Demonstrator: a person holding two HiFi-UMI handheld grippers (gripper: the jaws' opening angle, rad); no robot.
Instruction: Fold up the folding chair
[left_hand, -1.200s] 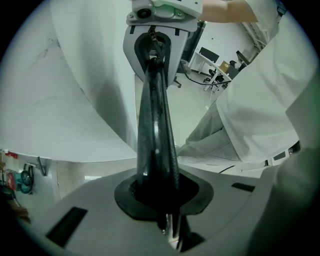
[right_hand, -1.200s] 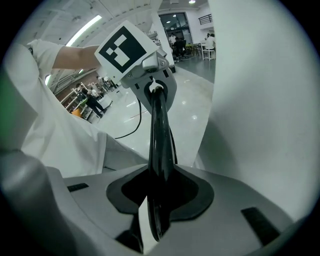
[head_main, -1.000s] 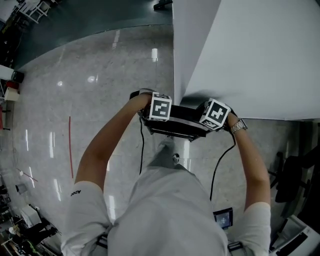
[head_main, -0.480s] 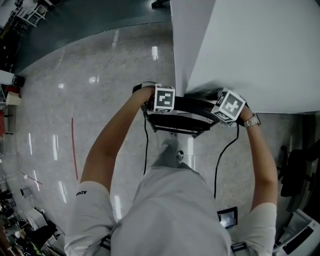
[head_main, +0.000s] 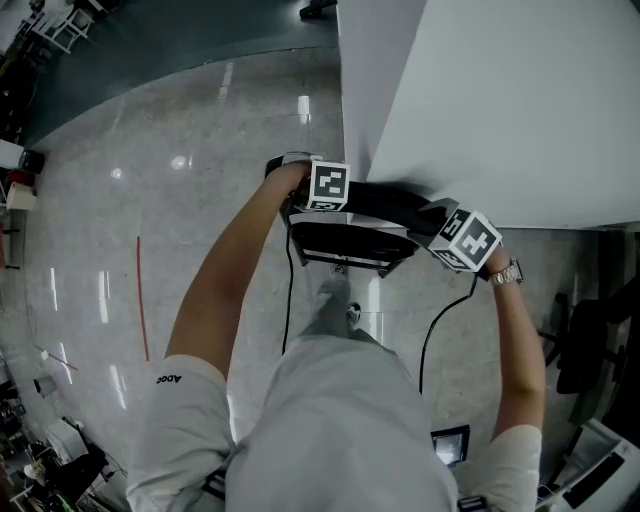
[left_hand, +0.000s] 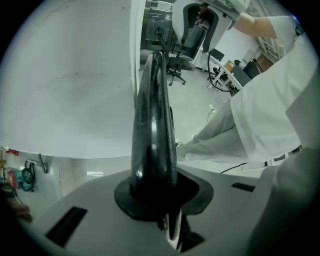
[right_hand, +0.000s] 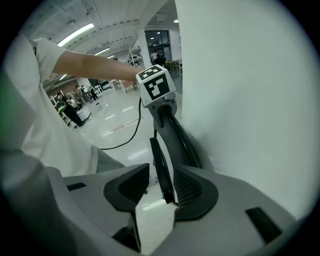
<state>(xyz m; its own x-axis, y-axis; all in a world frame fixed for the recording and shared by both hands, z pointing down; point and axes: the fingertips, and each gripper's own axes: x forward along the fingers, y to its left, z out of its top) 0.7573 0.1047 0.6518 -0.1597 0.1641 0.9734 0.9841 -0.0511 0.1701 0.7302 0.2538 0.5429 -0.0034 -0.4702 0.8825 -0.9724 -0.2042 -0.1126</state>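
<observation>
The black folding chair (head_main: 360, 235) stands folded nearly flat beside the white wall, seen from above in the head view. My left gripper (head_main: 325, 208) is shut on the chair's upper edge (left_hand: 152, 125), which fills the space between its pads. My right gripper (head_main: 438, 228) hovers at the chair's right end, tilted outward. Its jaws have just been opening and stand apart. A thin black edge of the chair (right_hand: 162, 170) runs between them close to the right pad, with a clear gap on the left. The left gripper's marker cube (right_hand: 156, 86) shows further along the chair.
A white wall (head_main: 500, 100) rises directly behind the chair. Black cables (head_main: 438, 325) hang from both grippers. My shoe (head_main: 335, 290) is on the glossy floor just below the chair. A dark office chair (head_main: 590, 345) stands at the right, and a red line (head_main: 140, 300) marks the floor at the left.
My right gripper has let go of the chair's top, spread its jaws and moved up and to the right. The left gripper and chair shifted slightly toward the wall.
</observation>
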